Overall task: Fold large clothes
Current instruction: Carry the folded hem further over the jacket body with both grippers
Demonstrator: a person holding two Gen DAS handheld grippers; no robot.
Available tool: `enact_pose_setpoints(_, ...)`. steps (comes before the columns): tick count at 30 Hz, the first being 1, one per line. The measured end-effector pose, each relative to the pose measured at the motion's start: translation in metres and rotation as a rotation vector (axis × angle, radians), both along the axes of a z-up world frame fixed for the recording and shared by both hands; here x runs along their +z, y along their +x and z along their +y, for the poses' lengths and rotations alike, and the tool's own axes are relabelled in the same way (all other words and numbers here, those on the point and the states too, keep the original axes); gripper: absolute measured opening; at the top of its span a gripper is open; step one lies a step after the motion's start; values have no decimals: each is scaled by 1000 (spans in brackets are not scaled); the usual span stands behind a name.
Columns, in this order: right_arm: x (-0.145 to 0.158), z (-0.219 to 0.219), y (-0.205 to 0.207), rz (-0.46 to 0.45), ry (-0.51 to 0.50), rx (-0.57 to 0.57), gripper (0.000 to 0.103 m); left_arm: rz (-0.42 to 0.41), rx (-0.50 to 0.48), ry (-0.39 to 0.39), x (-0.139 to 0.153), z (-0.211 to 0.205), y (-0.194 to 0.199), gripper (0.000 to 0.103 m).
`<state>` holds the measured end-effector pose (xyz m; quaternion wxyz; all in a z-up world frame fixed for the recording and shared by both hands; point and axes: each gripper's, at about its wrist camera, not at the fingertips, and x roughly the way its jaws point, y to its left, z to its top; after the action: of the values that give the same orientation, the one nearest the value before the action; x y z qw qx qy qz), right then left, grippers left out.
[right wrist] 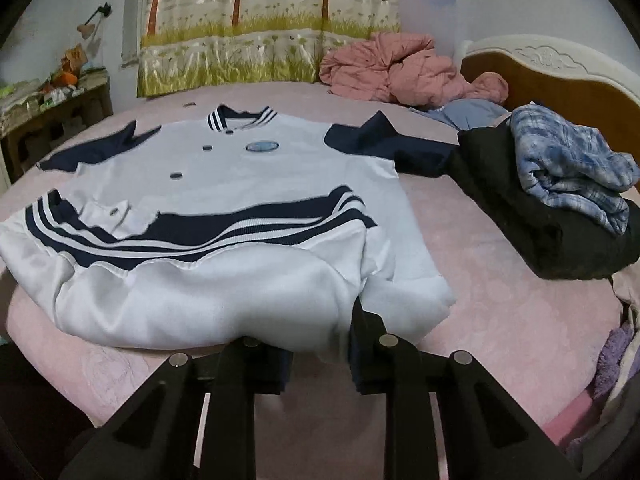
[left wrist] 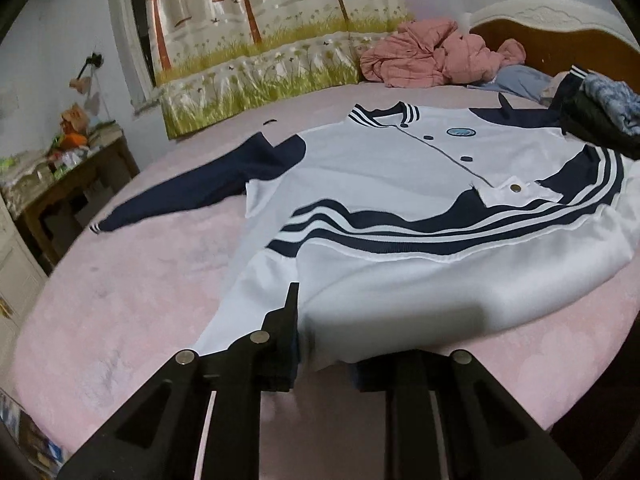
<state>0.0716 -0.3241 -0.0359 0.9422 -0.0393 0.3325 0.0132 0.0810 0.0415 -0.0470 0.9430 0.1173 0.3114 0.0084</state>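
Observation:
A white jacket point(left wrist: 380, 168) with navy sleeves and a striped navy hem lies spread on the pink bed point(left wrist: 140, 280), collar at the far end. Its near part is doubled over, so the striped hem point(left wrist: 440, 236) runs across the middle. My left gripper point(left wrist: 320, 344) is shut on the near left edge of the white cloth, which drapes over one finger. In the right wrist view the same jacket point(right wrist: 248, 176) lies ahead, and my right gripper point(right wrist: 316, 344) is shut on its near right edge, one finger hidden under the fabric.
A crumpled pink quilt point(right wrist: 400, 68) lies at the far end by the headboard point(right wrist: 560, 80). A dark garment pile topped with blue plaid cloth point(right wrist: 560, 184) sits right of the jacket, touching a sleeve. A cluttered wooden side table point(left wrist: 60, 184) stands left of the bed.

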Motion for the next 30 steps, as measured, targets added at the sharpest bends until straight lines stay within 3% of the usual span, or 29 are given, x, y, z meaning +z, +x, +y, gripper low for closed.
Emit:
enact_pose_setpoints(4,11,-6,13,-4,31,12,25,11,-18,-49,14,1,14,21)
enact_pose_setpoints(7,25,-4,38,-10,43,19,25,49,-24,-206,32,15,47,24)
enact_pose_setpoints(9,36,1,64,-10,35,-1,26,81,-11,-268,39,20,73,23)
enact_pose_setpoints(13,42,22,121,1,-58,-37,26,95,40,-229,44,22,127,22)
enact_pose_setpoints(19,35,16,183,79,32,-15,25,185,75,-237,26,34,182,21)
enact_pose_setpoints(26,23,15,216,113,45,11,25,187,87,-245,13,36,202,22)
enact_pose_setpoints(28,20,13,220,105,47,20,27,176,84,-257,11,39,201,27)
enact_pose_setpoints(29,19,10,221,103,65,22,31,179,84,-257,11,41,200,37)
enact_pose_setpoints(30,19,7,219,102,81,12,41,182,99,-264,11,44,199,52)
